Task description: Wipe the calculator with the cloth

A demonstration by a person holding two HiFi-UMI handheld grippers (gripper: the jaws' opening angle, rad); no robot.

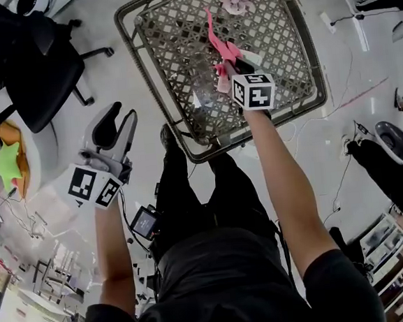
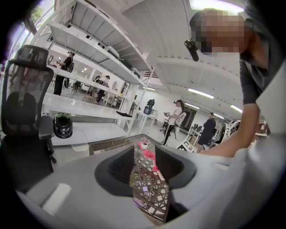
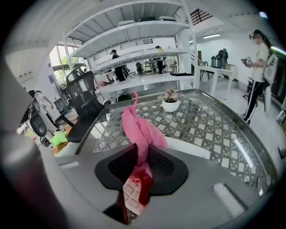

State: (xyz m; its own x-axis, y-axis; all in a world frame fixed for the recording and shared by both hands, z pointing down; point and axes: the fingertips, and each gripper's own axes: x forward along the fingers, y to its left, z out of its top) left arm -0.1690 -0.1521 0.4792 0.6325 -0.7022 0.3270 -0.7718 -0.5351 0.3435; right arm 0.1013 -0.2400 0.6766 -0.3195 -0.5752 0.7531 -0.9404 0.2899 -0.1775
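Because wiping needs the cloth pinned firmly, my right tool is clamped shut on the crumpled pink cloth. The cloth stands up out of the jaws in a loose tuft, above the lattice-patterned glass tabletop with its metal rim. I judge it is carried clear of the glass so it can come down flat on the calculator rather than drag across the surface. My left tool sits off the tabletop's near-left corner, over the floor, with its jaws apart and gripping nothing. That leaves it free, I'd guess, to steady the calculator once wiping starts.

From the head view I cannot pick the calculator out with any confidence; only a pale sliver shows beside the right tool. The right gripper view does better. Under the cloth, in the gap between the jaws, there is a white grid of key-like squares that I take for the calculator, lying on the glass just below. A white slab edge to the right of those jaws may be part of it, though I cannot be sure. The left gripper view adds something else: through its open gap I see only glass lattice, a scrap of pink, and the small white pot with a pinkish plant at the far side. So nothing lies between the left jaws.
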